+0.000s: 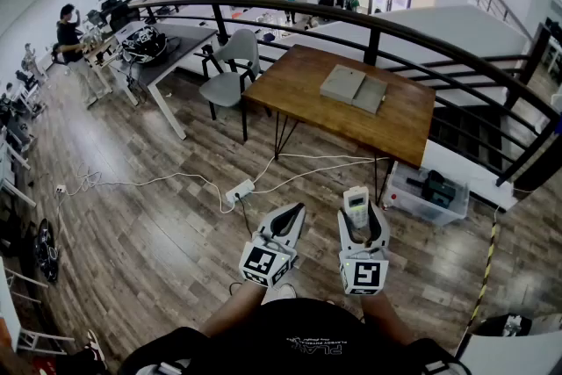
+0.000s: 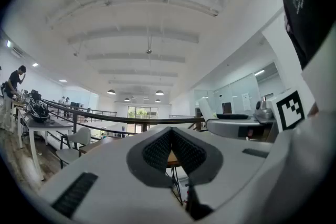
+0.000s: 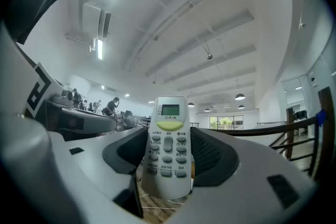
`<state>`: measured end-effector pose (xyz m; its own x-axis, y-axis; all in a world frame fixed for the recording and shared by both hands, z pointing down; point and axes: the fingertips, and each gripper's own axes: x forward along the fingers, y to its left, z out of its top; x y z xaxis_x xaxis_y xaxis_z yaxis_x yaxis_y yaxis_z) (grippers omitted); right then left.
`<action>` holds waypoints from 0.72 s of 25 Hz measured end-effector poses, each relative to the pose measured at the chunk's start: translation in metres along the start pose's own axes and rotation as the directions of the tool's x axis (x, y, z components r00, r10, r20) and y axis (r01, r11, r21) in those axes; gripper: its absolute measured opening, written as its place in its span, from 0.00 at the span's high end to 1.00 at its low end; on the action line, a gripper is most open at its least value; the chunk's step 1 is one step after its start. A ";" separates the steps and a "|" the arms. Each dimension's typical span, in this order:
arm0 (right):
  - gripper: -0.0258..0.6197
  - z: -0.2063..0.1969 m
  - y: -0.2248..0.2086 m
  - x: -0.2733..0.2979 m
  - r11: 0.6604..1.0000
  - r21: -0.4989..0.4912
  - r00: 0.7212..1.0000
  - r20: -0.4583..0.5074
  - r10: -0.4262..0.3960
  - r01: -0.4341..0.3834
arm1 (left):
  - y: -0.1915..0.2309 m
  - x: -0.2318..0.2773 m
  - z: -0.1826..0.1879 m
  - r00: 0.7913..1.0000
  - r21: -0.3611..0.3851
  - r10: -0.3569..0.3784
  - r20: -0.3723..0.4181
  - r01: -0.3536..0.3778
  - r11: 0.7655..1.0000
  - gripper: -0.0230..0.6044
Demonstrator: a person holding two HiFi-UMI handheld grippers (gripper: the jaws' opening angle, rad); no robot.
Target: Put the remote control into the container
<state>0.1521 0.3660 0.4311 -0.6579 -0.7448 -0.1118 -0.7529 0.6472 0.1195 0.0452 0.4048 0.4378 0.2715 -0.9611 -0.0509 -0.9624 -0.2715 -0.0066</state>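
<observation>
R claw pinches remote control by lower half; could tip out w/ a jolt before container, ahead-right. L claw pressed together, empty.

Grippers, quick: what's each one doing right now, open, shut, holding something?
Left gripper: shut, nothing in it.
Right gripper: shut on the remote control.

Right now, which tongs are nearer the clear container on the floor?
Right. The right tongs, holding the remote control, are just left of and below the container in the head view. The left tongs, shut and empty, lie farther left, beyond the right ones.
</observation>
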 end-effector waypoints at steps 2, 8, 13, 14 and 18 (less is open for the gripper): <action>0.56 0.000 0.004 0.005 1.000 0.002 1.000 0.004 0.007 -0.007 | 0.005 0.000 0.001 1.000 0.000 0.003 0.004 -0.003 1.000 0.96; 0.56 -0.006 0.013 0.013 1.000 -0.004 1.000 -0.009 0.009 -0.009 | 0.016 -0.001 0.000 1.000 -0.002 0.002 0.006 -0.002 1.000 0.96; 0.55 -0.003 0.020 0.021 1.000 -0.001 1.000 -0.007 0.002 -0.002 | 0.027 -0.001 -0.007 1.000 -0.017 -0.006 -0.005 0.006 1.000 0.96; 0.55 -0.003 0.020 0.023 1.000 0.008 1.000 -0.004 0.002 -0.002 | 0.029 -0.001 -0.008 1.000 -0.020 -0.009 -0.006 0.009 1.000 0.96; 0.55 0.000 0.026 0.029 0.998 0.058 1.000 0.024 0.014 -0.015 | 0.037 0.000 -0.013 0.999 -0.025 -0.028 -0.021 0.028 0.999 0.96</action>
<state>0.1132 0.3615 0.4314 -0.6684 -0.7317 -0.1336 -0.7426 0.6667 0.0638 0.0100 0.3944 0.4509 0.2986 -0.9539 -0.0302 -0.9540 -0.2992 0.0169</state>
